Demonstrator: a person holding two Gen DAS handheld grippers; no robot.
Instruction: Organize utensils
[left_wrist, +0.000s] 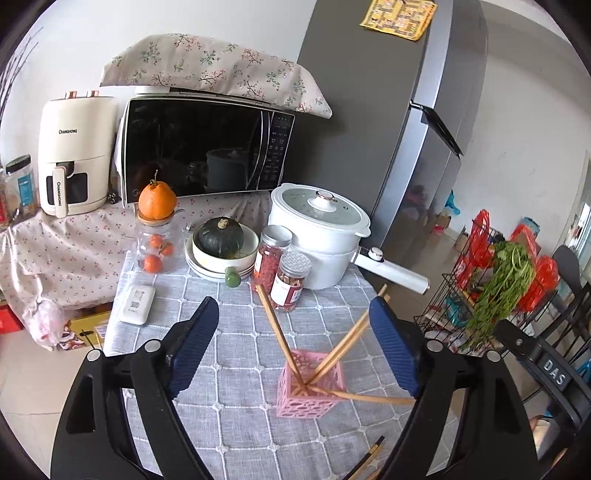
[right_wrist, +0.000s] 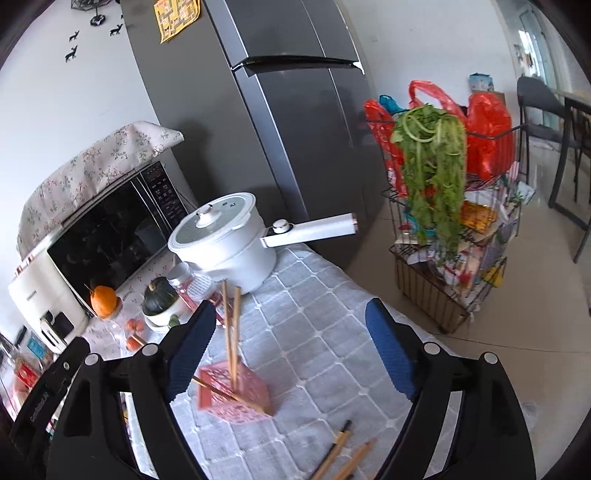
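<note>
On the grey table cloth (left_wrist: 236, 369), both the left gripper (left_wrist: 295, 347) and right gripper (right_wrist: 291, 354) hang wide open and empty near the pink holder (left_wrist: 308, 384) with chopsticks (left_wrist: 275, 325) inside, so picking up the loose chopsticks (right_wrist: 340, 458) lying nearby probably comes next.

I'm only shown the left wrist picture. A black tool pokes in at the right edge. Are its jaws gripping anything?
Observer: No. The right gripper has its jaws wide open, gripping nothing.
Operator: That wire rack with the greens, does it go further down?
Observer: Yes. Under the greens, the wire rack has more tiers, reaching down to the floor.
Operator: Anything on the wall that I miss?
Observer: Small black deer stickers, left of the fridge.
</note>
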